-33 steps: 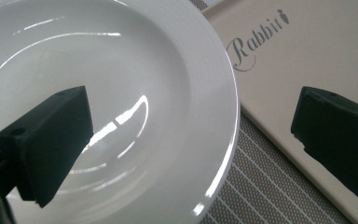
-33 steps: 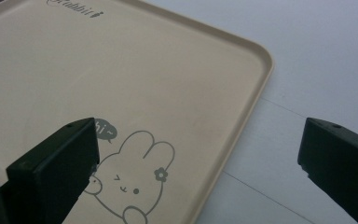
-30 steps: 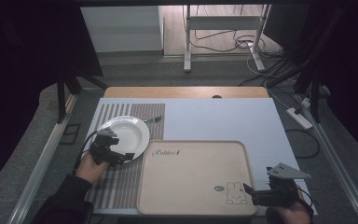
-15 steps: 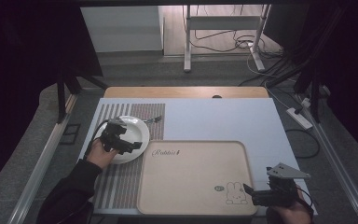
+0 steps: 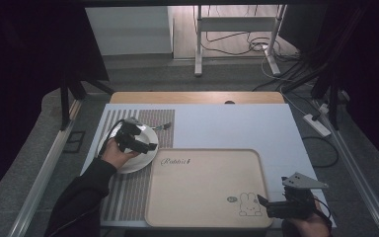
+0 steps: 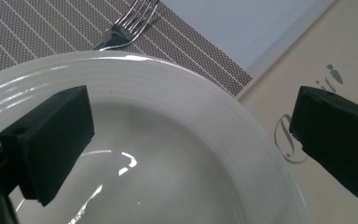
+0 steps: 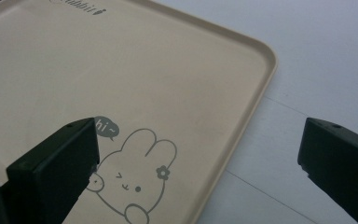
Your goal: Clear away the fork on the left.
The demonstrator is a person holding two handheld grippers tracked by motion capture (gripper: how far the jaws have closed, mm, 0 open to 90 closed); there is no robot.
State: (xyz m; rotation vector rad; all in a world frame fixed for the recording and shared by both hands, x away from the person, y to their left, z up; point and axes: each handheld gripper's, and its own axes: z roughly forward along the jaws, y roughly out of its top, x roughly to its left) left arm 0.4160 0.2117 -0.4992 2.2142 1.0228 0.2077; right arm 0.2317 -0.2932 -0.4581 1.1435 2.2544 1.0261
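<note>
The tabletop (image 5: 227, 123) is pale and bare over its far right part, with a wooden strip along the far edge. Two things lie directly on it — a brown striped placemat (image 5: 128, 192) along the left edge, running from far to near, and a beige tray (image 5: 205, 190) at the near edge, just right of the placemat. The tray's near right corner bears a rabbit drawing.

left tool (image 5: 137, 140): black, 2 jaws | right tool (image 5: 271, 206): grey plate | sleeve (image 5: 79, 197): dark
</note>
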